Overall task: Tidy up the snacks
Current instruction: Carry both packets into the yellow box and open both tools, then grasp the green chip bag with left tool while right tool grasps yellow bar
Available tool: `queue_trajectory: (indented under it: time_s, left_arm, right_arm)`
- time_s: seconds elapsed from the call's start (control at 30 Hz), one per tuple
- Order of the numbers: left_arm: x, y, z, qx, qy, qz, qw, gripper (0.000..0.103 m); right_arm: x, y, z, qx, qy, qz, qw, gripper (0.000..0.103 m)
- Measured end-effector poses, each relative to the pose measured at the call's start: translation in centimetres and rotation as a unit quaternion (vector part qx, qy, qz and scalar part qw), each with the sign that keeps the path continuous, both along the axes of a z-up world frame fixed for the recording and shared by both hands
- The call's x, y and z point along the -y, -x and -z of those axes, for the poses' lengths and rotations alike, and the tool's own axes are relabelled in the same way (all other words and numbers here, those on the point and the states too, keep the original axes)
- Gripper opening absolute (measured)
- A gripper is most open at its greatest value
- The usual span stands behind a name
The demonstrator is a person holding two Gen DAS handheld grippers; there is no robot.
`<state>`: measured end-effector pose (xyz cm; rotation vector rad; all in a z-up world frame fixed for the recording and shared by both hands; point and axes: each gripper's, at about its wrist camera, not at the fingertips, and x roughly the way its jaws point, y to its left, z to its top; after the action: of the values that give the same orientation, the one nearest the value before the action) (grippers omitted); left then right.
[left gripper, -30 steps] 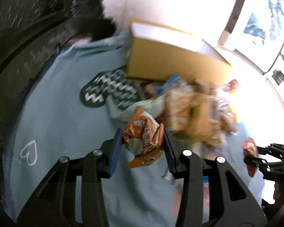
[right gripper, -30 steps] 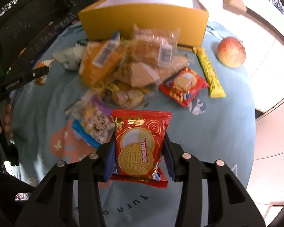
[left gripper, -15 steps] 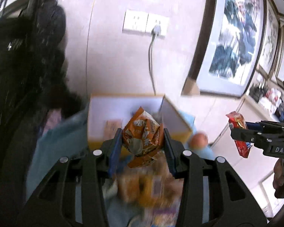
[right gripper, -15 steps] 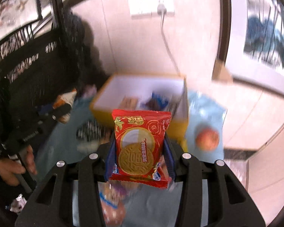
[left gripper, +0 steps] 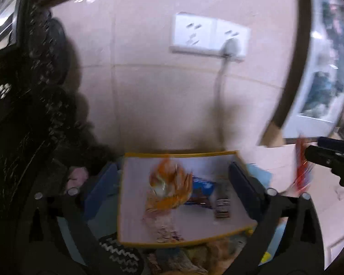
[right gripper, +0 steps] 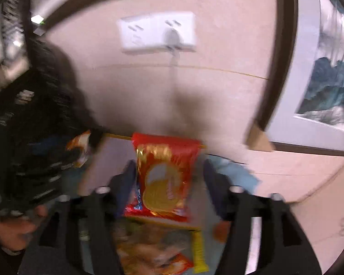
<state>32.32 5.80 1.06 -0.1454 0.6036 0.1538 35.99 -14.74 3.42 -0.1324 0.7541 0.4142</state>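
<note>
Snacks are leaving both tools above the yellow box (left gripper: 220,153). The left tool (left gripper: 172,192) has just opened wide; the orange packet (left gripper: 169,183) is between its fingers, touching neither, blurred, over the box interior where other packets lie. The right tool (right gripper: 169,183) has also just been opening; the red biscuit packet (right gripper: 165,178) sits between its fingers with a gap at each side, released.

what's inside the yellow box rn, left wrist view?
In the yellow box: a blue packet, a small dark packet and pale wrappers near the front. The orange snack bag, blurred mid-drop, covers whatever lies under it.
</note>
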Motion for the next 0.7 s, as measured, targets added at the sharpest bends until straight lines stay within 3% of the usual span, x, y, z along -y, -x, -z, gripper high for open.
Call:
queue_trajectory:
  time_s: [0.07,0.17,0.33,0.47,0.7]
  left_arm:
    - [-0.6,0.3,0.5,-0.003,0.003,0.008,1.0000,0.099]
    - [-1.1,1.4,1.3,-0.006,-0.028,0.016,0.9994,0.099]
    - [-2.2,4.8,3.9,-0.029,-0.009,0.012,0.9995,0.099]
    - [-2.4,8.7,8.2,-0.065,0.001,0.014,0.9978,0.099]
    - [-1.2,14.6,17.6,-0.143,-0.043,0.053,0.9874,0.099]
  right_arm:
    - [0.4,0.2,0.6,-0.004,-0.012,-0.008,1.000,0.063]
    - [0.9,0.8,2.1,-0.010,-0.011,-0.016,1.000,0.063]
    - [1.7,3.5,5.6,-0.034,-0.005,-0.025,0.999,0.063]
    - [2.7,6.6,9.2,-0.059,0.002,-0.027,0.998,0.063]
    - [6.7,10.7,18.4,-0.128,0.014,0.027,0.991,0.063]
